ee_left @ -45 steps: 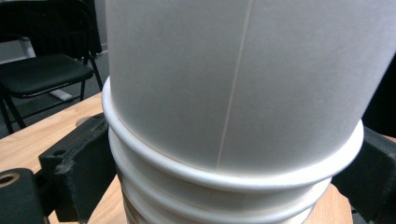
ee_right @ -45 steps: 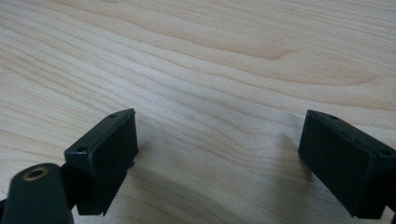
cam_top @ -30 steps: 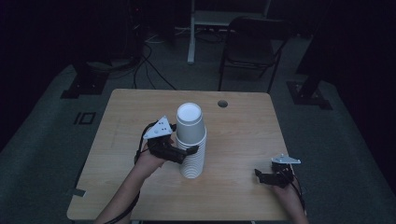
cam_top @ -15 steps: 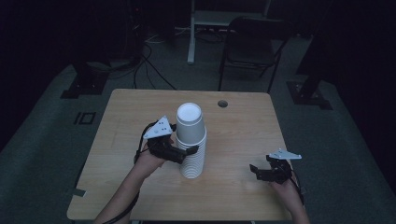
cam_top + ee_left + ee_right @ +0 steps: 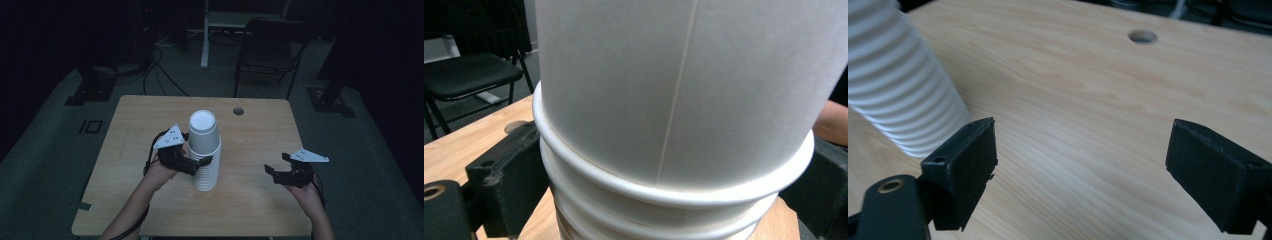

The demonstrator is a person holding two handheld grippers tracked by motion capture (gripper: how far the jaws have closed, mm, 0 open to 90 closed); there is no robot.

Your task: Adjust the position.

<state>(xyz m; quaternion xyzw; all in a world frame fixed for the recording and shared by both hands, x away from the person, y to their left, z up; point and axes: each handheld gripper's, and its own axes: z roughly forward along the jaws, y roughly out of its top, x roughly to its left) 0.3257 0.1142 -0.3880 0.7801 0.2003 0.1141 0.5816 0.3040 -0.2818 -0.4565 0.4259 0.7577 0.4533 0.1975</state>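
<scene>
Left tongs (image 5: 197, 162) pinching cup stack (image 5: 204, 150), right tongs (image 5: 280, 170) spread, wooden table (image 5: 250, 135), dark room.

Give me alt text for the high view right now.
The left claw grips a stack of upside-down white paper cups standing on a wooden table. The right claw hangs open off to the stack's right, holding nothing. A dark chair stands beyond the table.

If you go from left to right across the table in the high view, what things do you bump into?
left gripper → stack of white paper cups → right gripper, all on the wooden table.
</scene>
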